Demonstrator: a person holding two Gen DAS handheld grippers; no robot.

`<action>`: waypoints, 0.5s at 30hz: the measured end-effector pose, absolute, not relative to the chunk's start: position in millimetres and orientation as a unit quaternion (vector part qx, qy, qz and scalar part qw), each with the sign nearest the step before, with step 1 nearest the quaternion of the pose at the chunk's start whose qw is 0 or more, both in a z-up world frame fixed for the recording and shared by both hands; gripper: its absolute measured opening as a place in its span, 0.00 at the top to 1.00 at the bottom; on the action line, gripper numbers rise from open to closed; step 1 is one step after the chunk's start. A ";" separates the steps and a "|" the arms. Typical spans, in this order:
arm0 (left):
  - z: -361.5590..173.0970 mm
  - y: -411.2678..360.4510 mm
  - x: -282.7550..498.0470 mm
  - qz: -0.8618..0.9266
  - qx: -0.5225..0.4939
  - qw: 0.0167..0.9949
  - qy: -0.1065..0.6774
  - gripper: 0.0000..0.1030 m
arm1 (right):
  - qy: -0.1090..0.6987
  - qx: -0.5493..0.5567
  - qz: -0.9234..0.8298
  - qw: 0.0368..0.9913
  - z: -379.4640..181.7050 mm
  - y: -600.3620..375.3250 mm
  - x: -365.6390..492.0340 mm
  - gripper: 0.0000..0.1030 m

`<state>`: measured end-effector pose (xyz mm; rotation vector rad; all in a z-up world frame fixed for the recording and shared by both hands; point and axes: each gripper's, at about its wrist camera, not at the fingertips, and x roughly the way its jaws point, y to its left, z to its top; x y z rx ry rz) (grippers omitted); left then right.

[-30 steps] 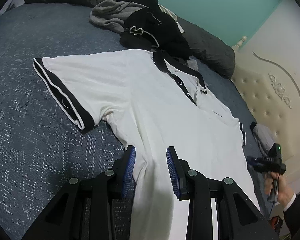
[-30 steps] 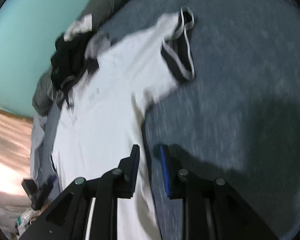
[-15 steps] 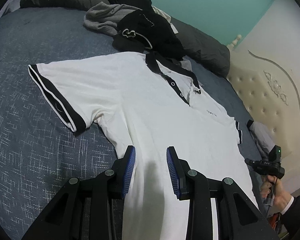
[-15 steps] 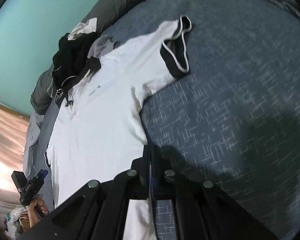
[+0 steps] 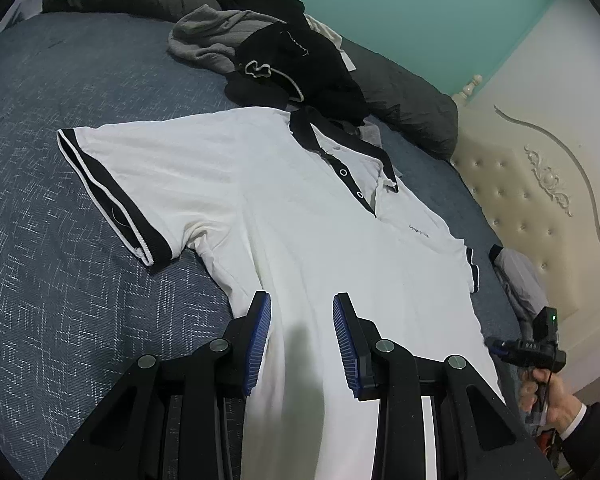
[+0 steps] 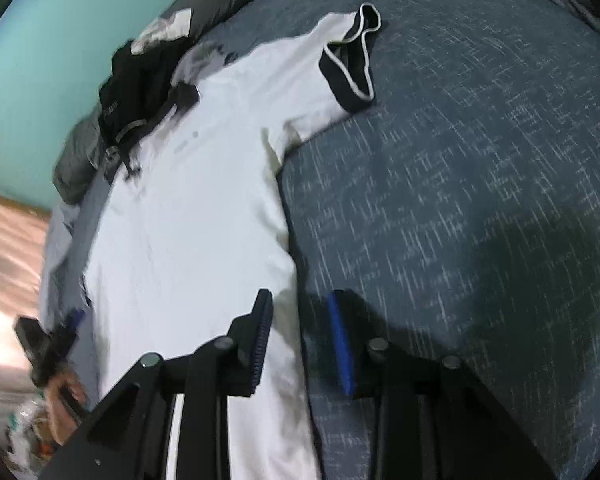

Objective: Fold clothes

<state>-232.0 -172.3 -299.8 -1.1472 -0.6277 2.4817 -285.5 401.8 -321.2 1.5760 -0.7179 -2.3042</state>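
A white polo shirt (image 5: pixel 300 208) with black collar and sleeve bands lies spread face up on the blue-grey bedspread (image 5: pixel 52 288). My left gripper (image 5: pixel 302 340) hovers open over the shirt's lower left part, nothing between its blue pads. In the right wrist view the shirt (image 6: pixel 188 216) runs up the left side. My right gripper (image 6: pixel 300 340) straddles its side edge below the sleeve (image 6: pixel 340 72); its jaws are opening and the pads do not press the cloth. Each gripper also shows in the other's view: the right gripper (image 5: pixel 500 347) in a hand, the left gripper (image 6: pixel 70 320) blurred.
A pile of black clothes (image 5: pixel 300 64) and a grey hoodie (image 5: pixel 208 36) sits beyond the collar. Dark grey bedding (image 5: pixel 412 100) lies along the teal wall. A cream tufted headboard (image 5: pixel 540 184) stands at the right. Bare bedspread (image 6: pixel 480 200) stretches right of the shirt.
The right gripper's jaws closed at the shirt's side edge half a second ago and now stand apart again. The left gripper has stayed open in place.
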 end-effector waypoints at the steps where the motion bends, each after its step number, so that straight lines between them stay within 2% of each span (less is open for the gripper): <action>1: -299.5 -172.1 -232.0 0.872 -0.403 0.167 -0.221 0.65 | -0.249 0.544 -0.790 0.134 -323.1 400.3 -284.0 0.92; 2: -299.1 -171.7 -231.8 0.872 -0.403 0.168 -0.220 0.65 | -0.250 0.544 -0.789 0.138 -323.9 398.4 -282.9 0.97; 3: -299.0 -171.4 -231.8 0.872 -0.403 0.169 -0.220 0.65 | -0.245 0.543 -0.791 0.139 -323.1 396.4 -281.9 0.98; 11: -298.7 -170.8 -231.7 0.872 -0.402 0.169 -0.221 0.64 | -0.257 0.520 -0.805 0.122 -314.8 409.9 -280.6 0.98; 15: -298.2 -170.7 -232.0 0.872 -0.402 0.169 -0.222 0.64 | -0.294 0.531 -0.783 0.135 -319.8 414.2 -283.4 0.95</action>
